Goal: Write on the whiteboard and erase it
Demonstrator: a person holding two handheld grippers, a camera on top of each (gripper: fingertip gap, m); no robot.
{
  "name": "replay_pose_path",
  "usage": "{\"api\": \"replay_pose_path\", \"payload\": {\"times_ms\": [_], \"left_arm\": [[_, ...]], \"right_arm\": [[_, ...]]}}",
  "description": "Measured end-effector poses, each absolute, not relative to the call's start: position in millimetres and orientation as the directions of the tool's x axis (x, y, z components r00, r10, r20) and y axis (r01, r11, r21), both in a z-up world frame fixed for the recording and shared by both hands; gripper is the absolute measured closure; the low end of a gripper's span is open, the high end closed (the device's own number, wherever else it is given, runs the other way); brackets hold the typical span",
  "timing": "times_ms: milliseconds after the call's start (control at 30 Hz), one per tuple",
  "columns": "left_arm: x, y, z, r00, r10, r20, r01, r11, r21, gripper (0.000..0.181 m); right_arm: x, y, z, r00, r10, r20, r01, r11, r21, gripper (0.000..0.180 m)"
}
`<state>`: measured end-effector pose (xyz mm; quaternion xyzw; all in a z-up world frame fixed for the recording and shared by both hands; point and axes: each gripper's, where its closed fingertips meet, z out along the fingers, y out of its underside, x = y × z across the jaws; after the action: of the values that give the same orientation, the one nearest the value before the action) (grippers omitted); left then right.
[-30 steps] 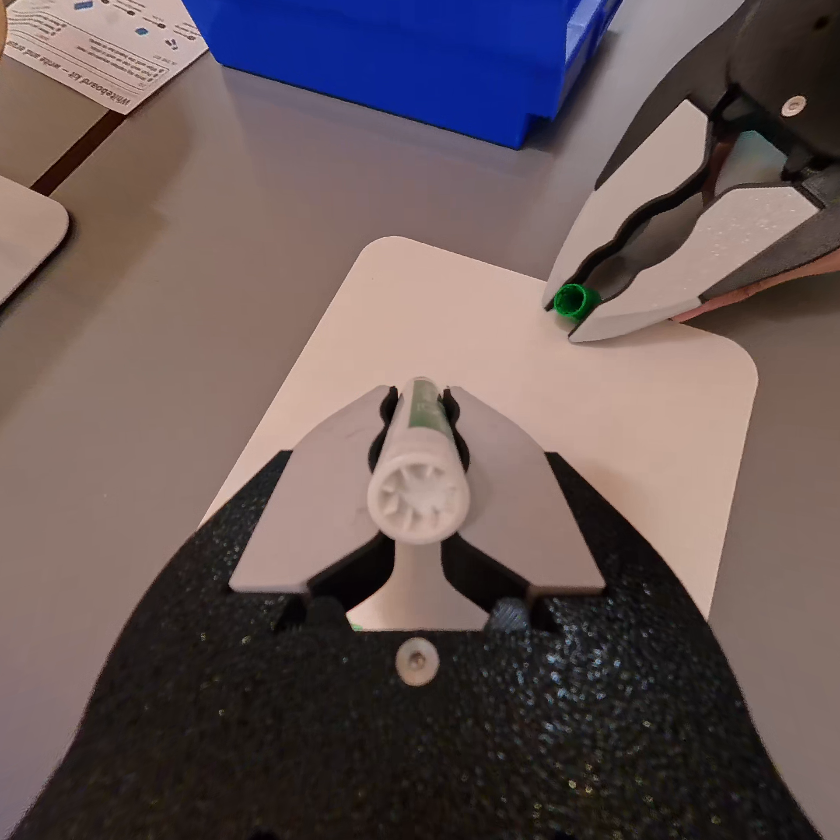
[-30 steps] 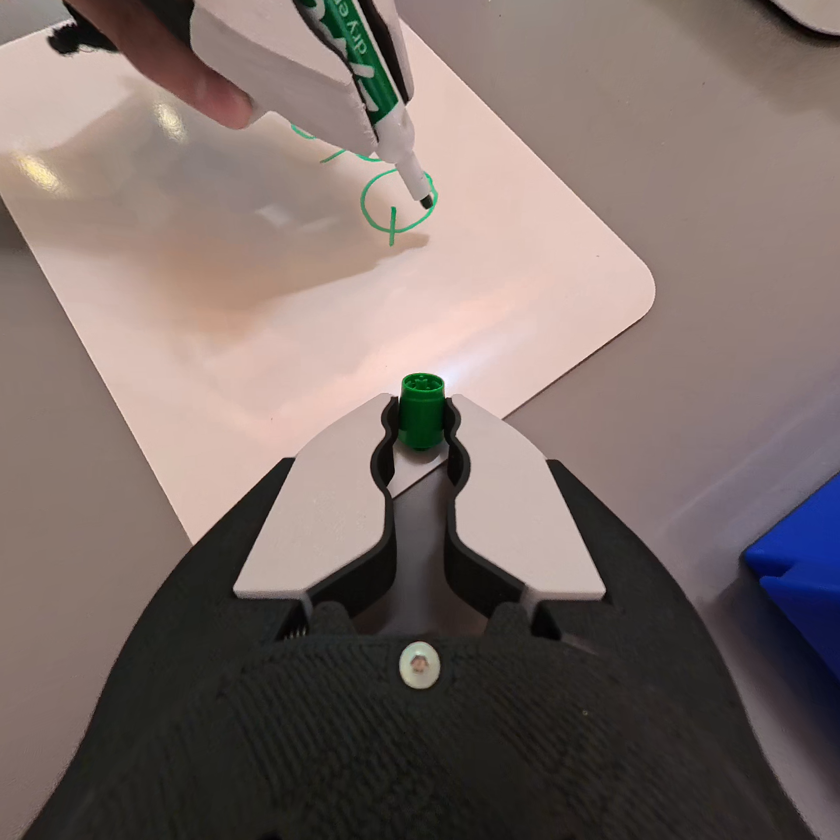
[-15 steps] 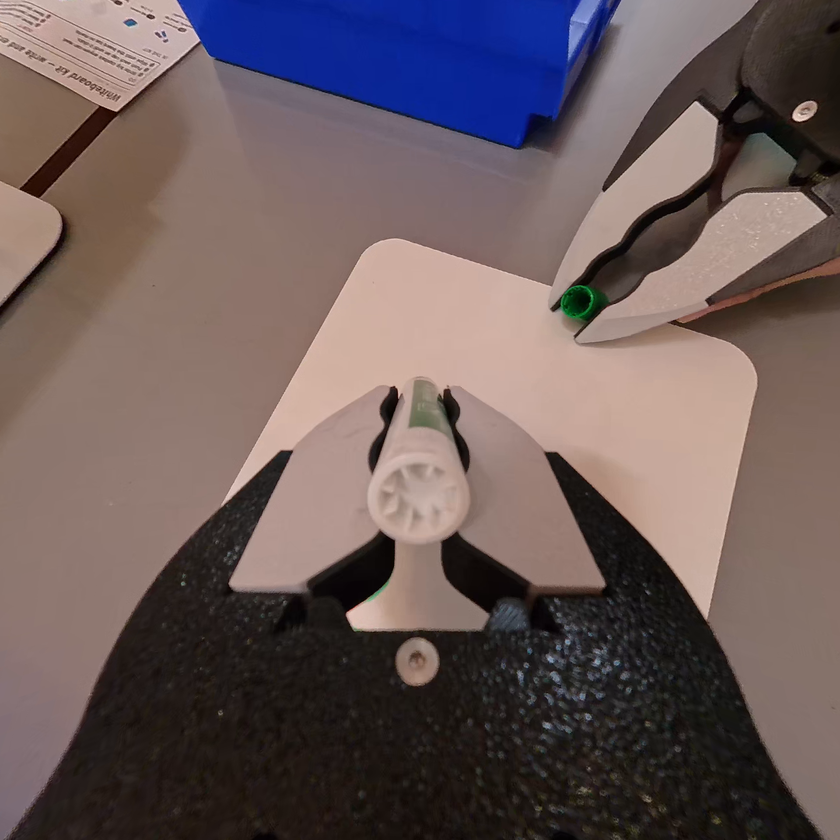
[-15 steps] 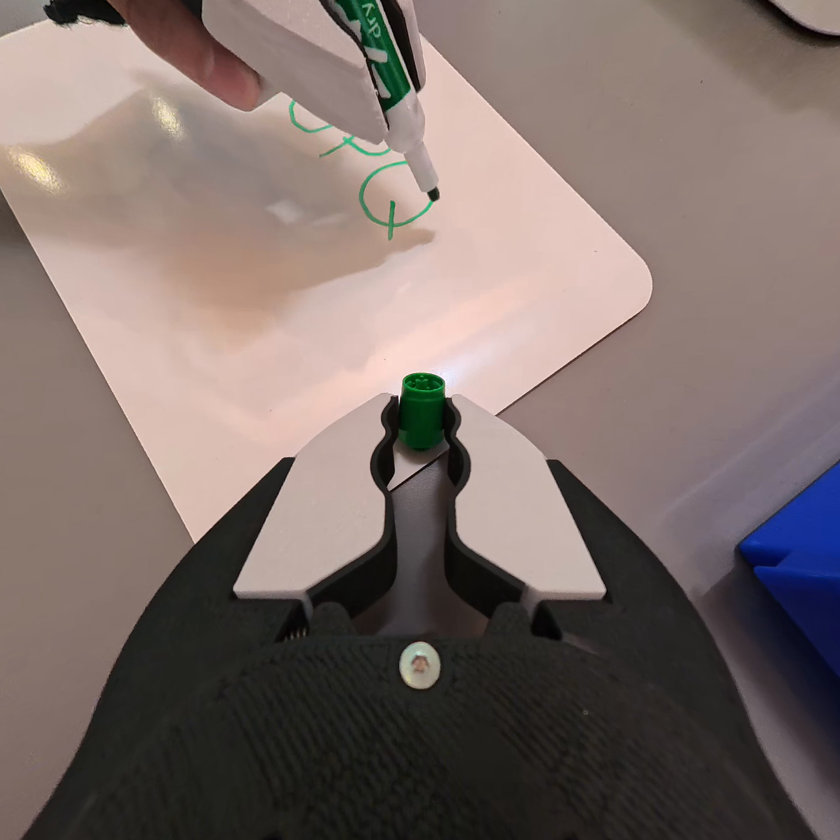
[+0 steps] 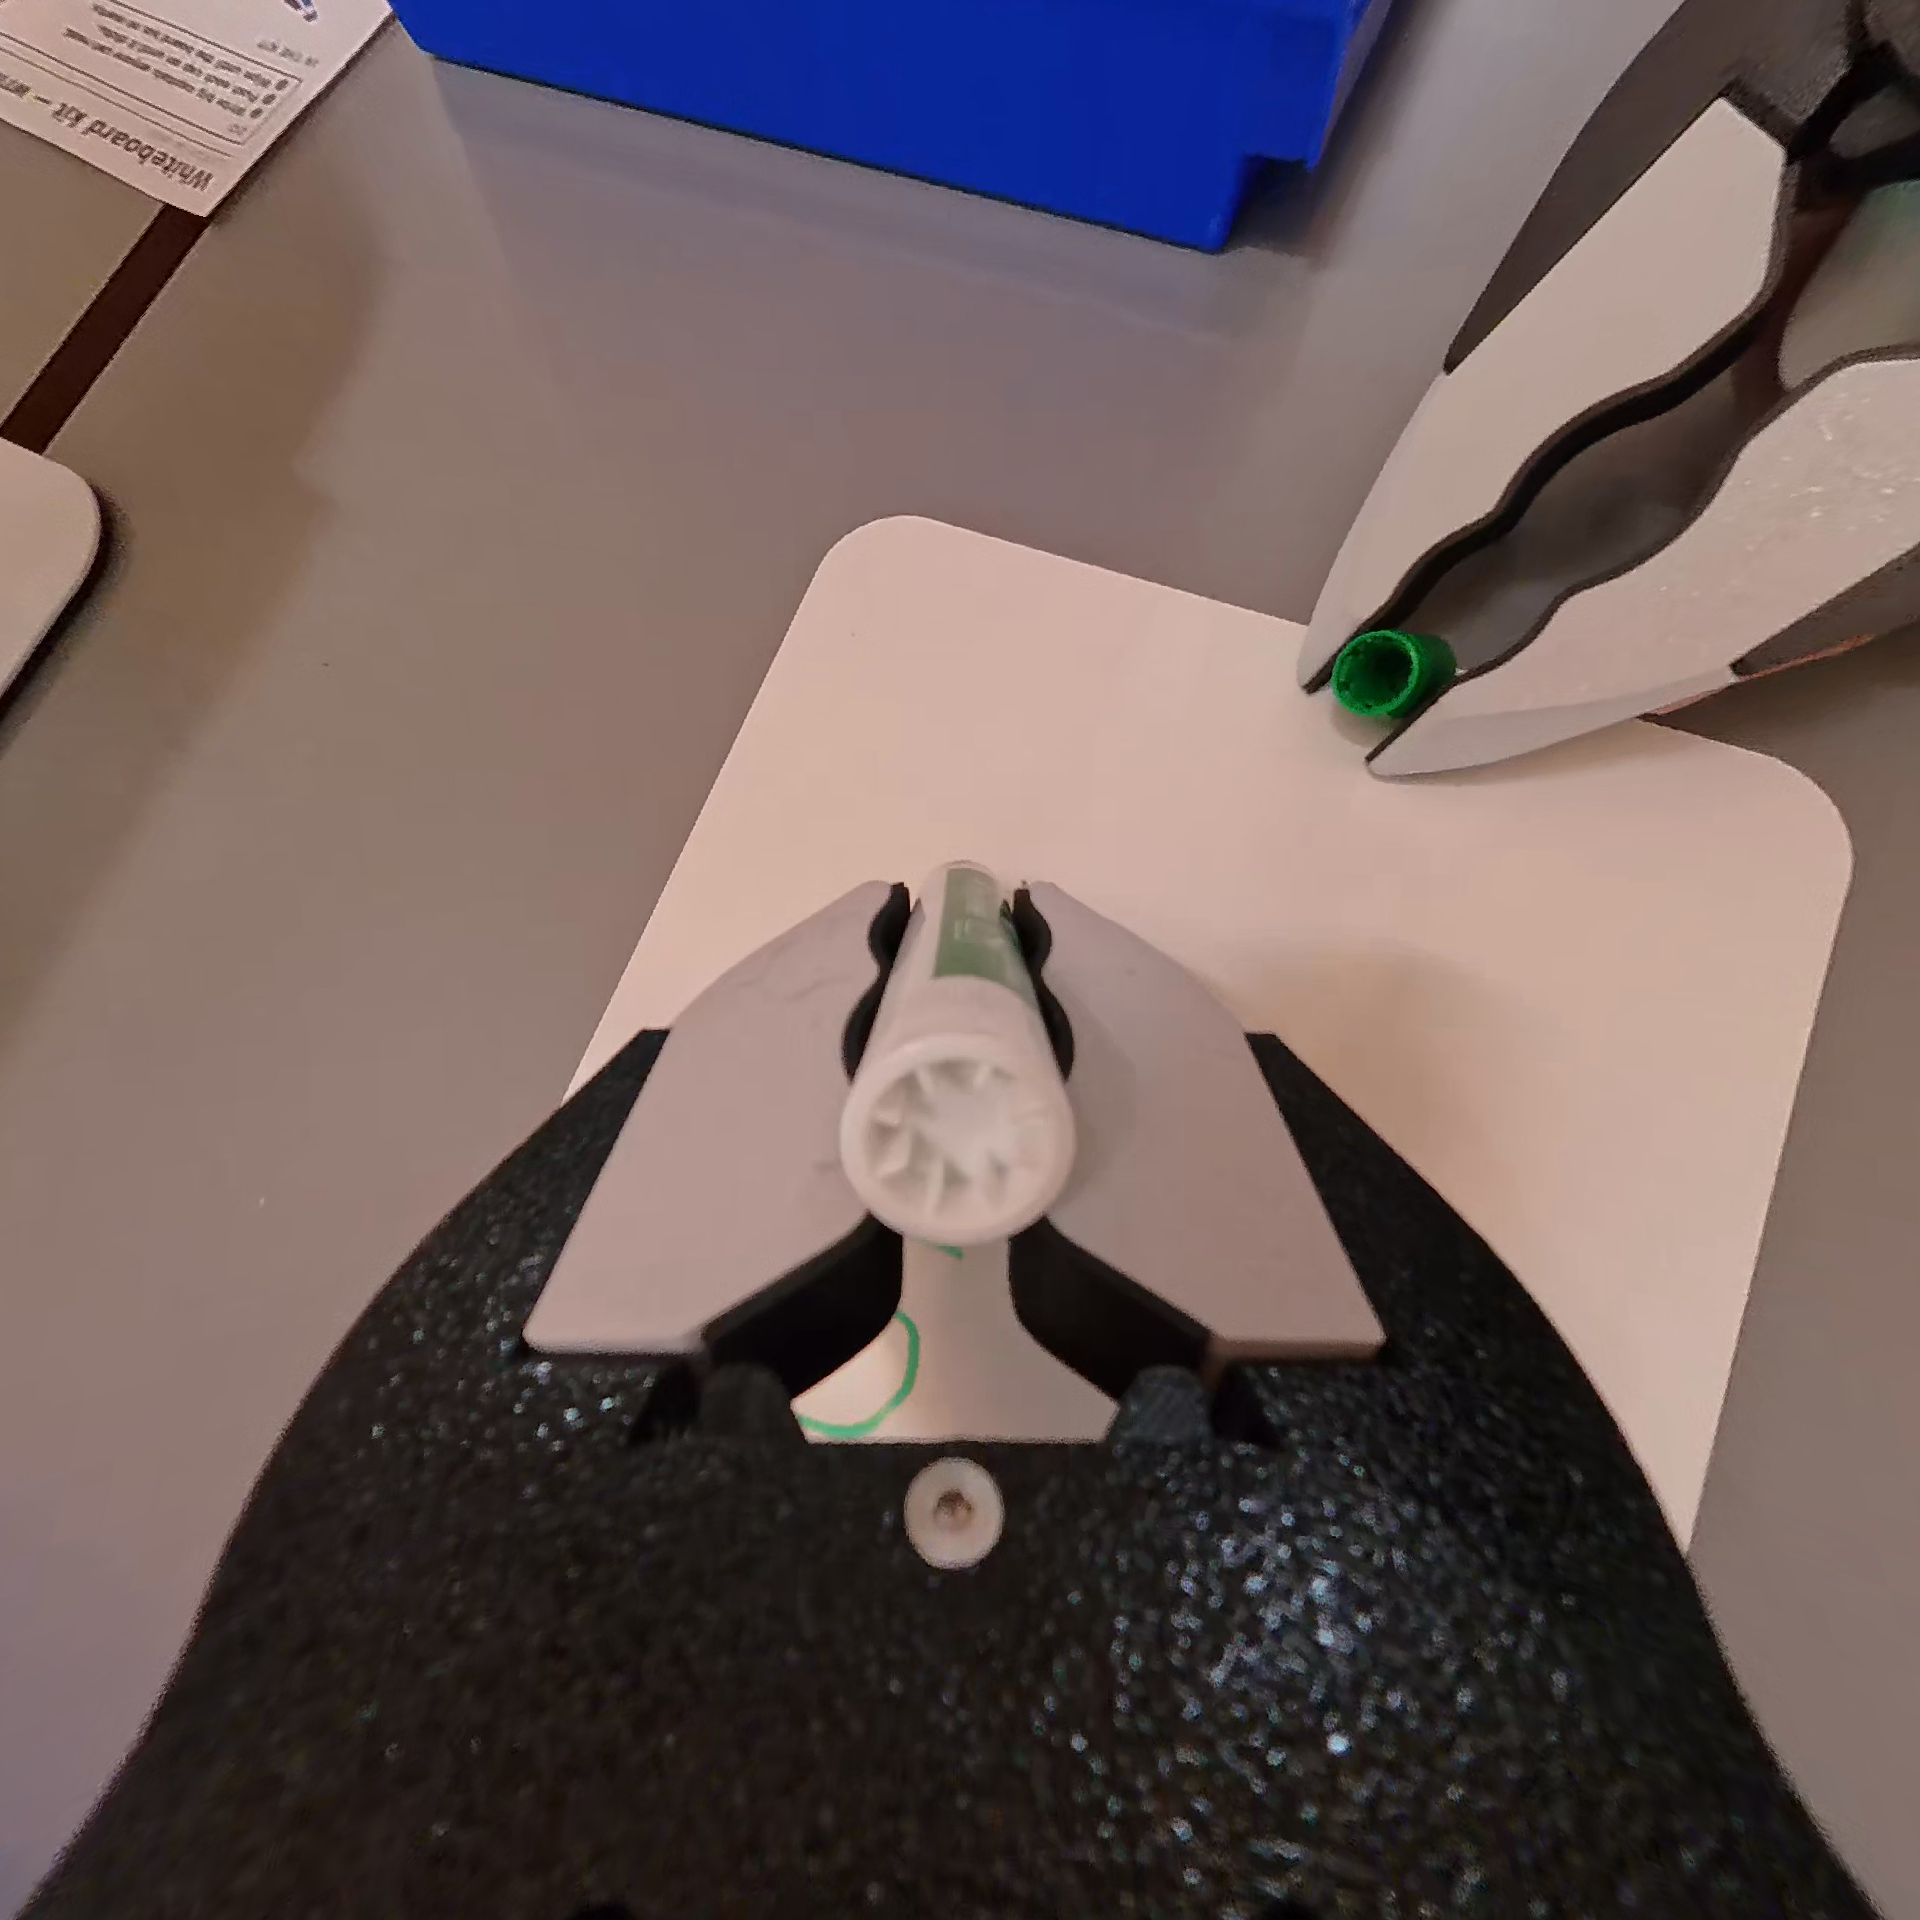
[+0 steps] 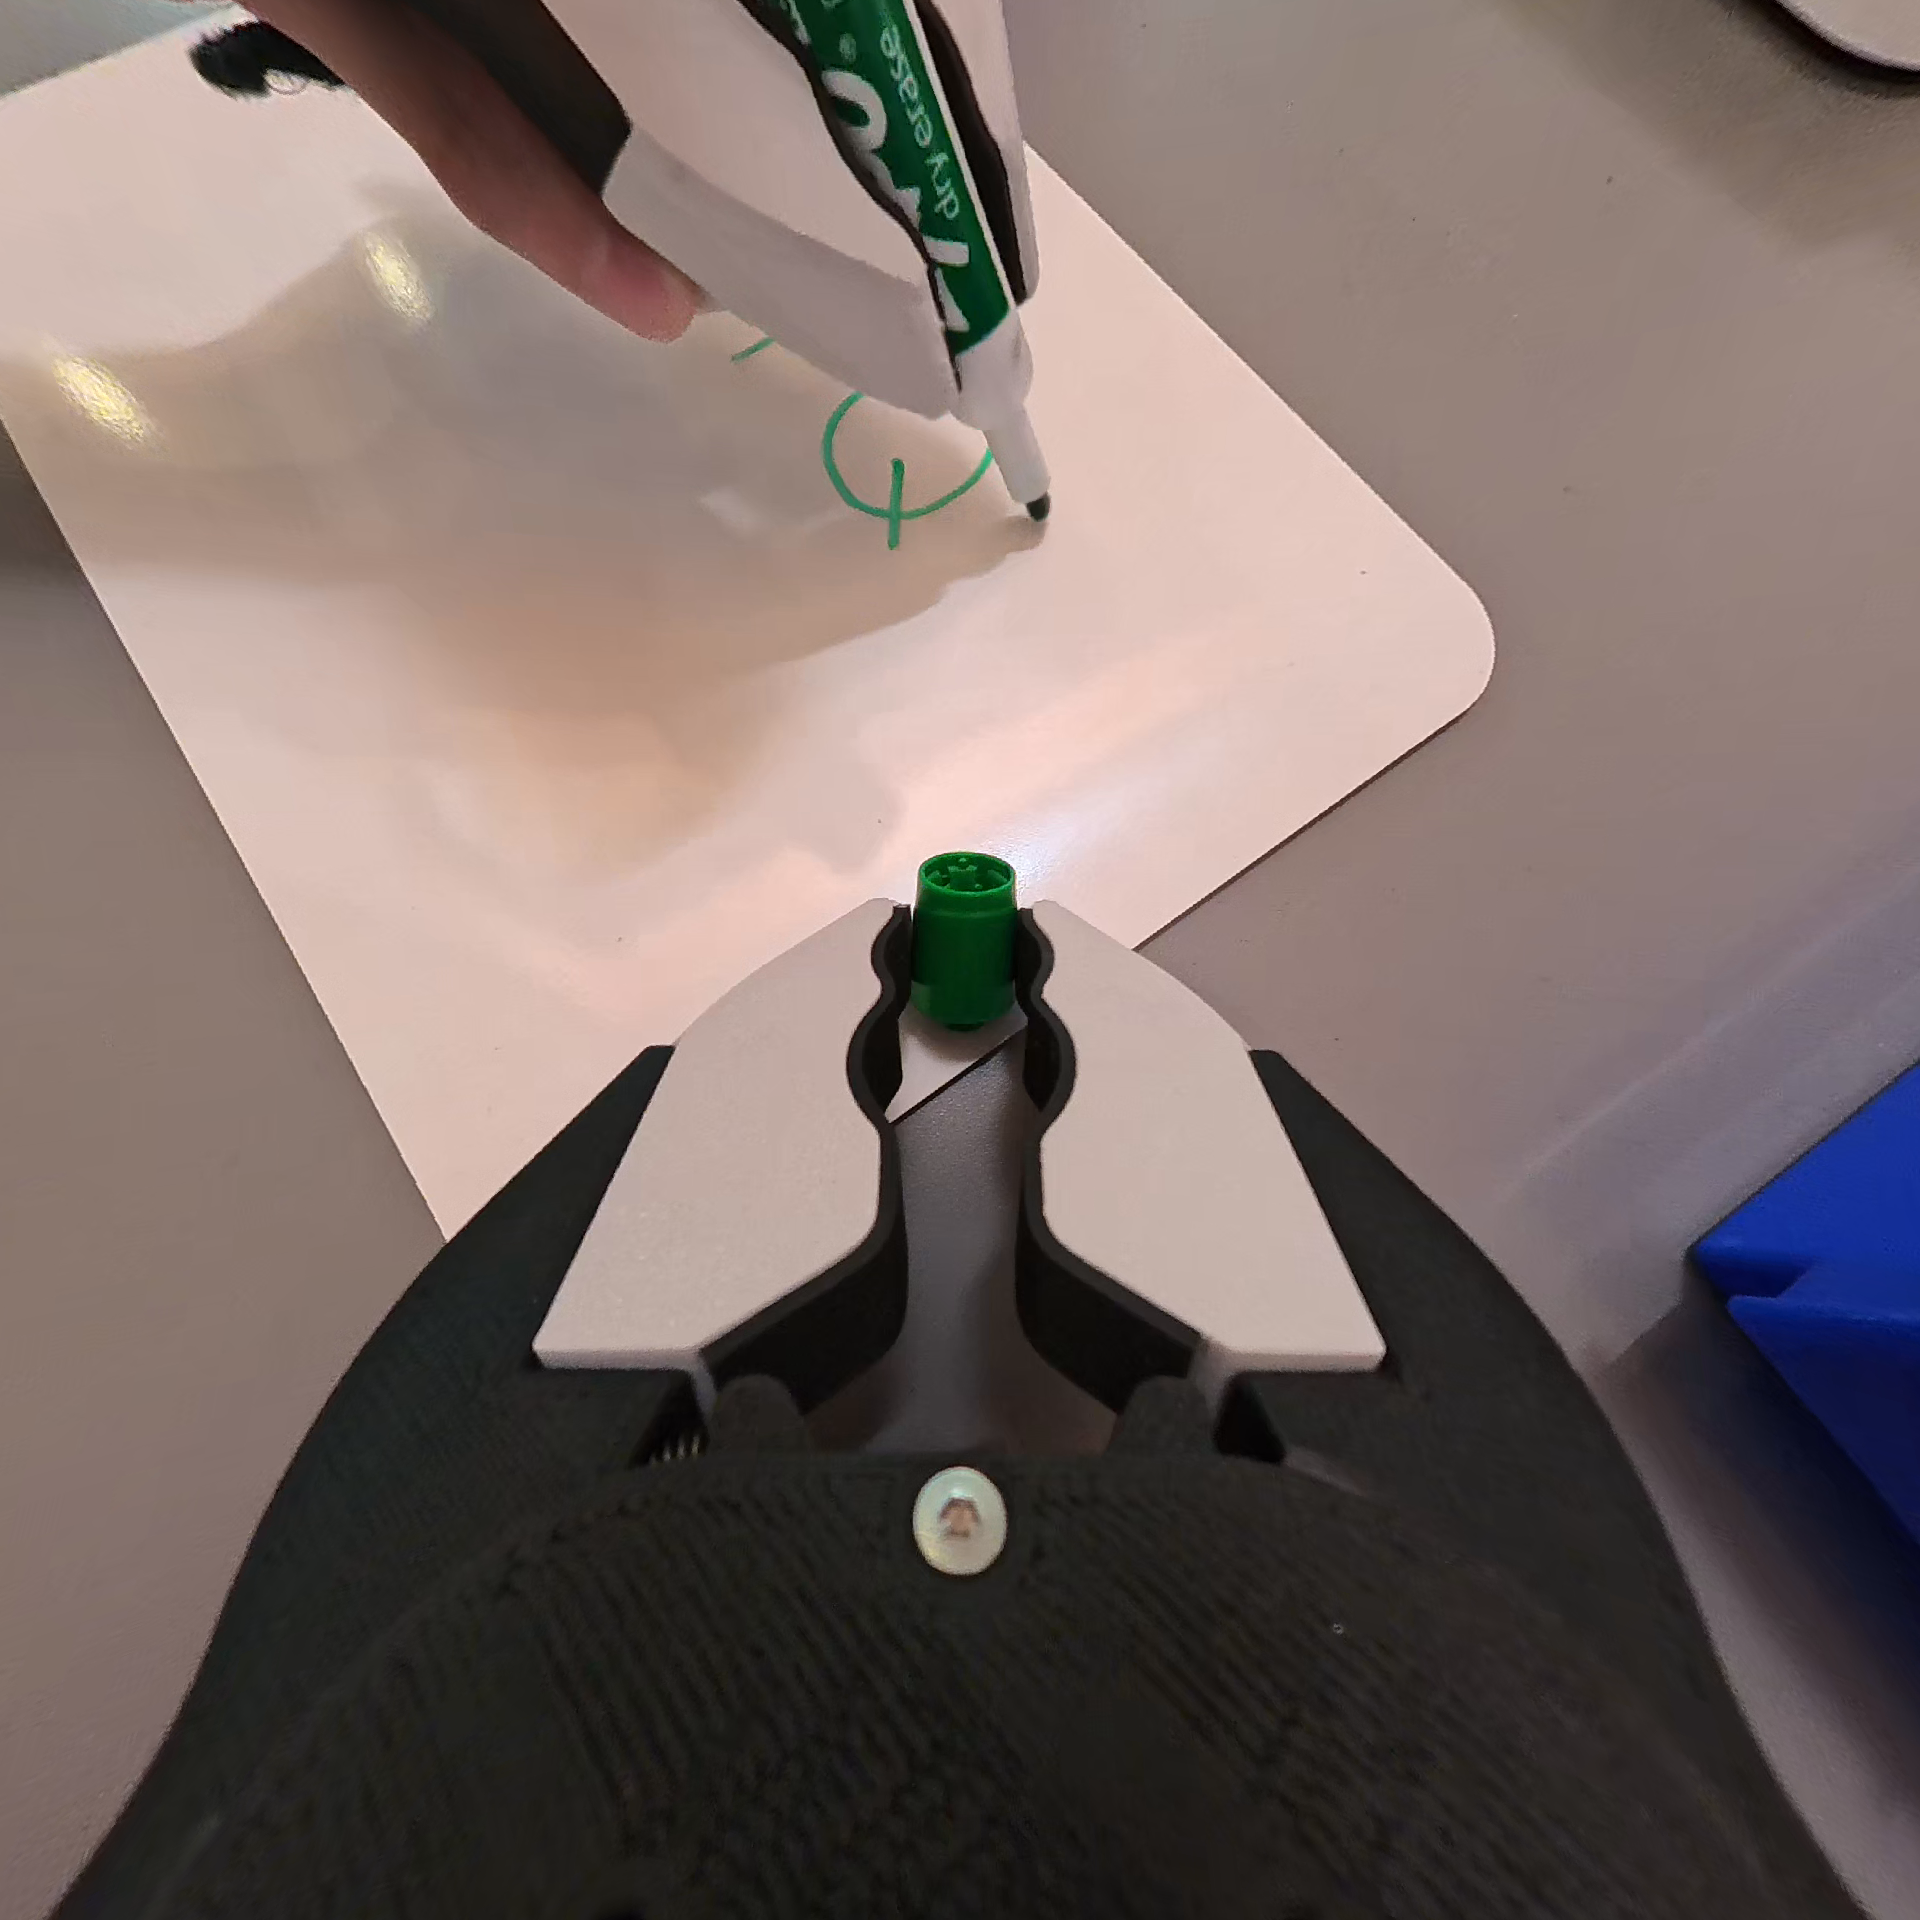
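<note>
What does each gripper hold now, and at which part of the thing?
The left gripper holds the green marker around its barrel, tip down on the whiteboard. The right gripper holds the green cap by its sides.

From the left wrist, the marker (image 5: 961, 1049) tip is hidden behind its own barrel, and the green scribble (image 5: 883, 1392) peeks through only in part. Blue bin (image 6: 1829, 1340) cut off by the frame edge.
</note>
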<state>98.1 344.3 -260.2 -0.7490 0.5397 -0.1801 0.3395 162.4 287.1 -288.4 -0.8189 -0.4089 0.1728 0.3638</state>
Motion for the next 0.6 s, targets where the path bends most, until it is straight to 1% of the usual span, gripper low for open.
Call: {"api": "replay_pose_path", "payload": {"times_ms": [233,467,500,600], "left_arm": [[98,342,-262,0.35,-0.929,-0.118,-0.705,-0.179,-0.687,0.162],[97,316,-261,0.302,-0.946,-0.121,-0.731,-0.148,-0.666,0.161],[97,316,-261,0.306,-0.943,-0.128,-0.728,-0.146,-0.67,0.161],[101,326,-250,0.368,-0.923,-0.112,-0.655,-0.171,-0.736,0.162]], "right_arm": [[162,287,-288,0.606,0.795,0.015,0.544,-0.401,-0.737,0.16],[162,287,-288,0.607,0.795,0.012,0.542,-0.403,-0.737,0.16],[162,287,-288,0.607,0.795,0.011,0.542,-0.404,-0.737,0.16],[162,287,-288,0.608,0.794,0.013,0.543,-0.403,-0.737,0.16]]}}
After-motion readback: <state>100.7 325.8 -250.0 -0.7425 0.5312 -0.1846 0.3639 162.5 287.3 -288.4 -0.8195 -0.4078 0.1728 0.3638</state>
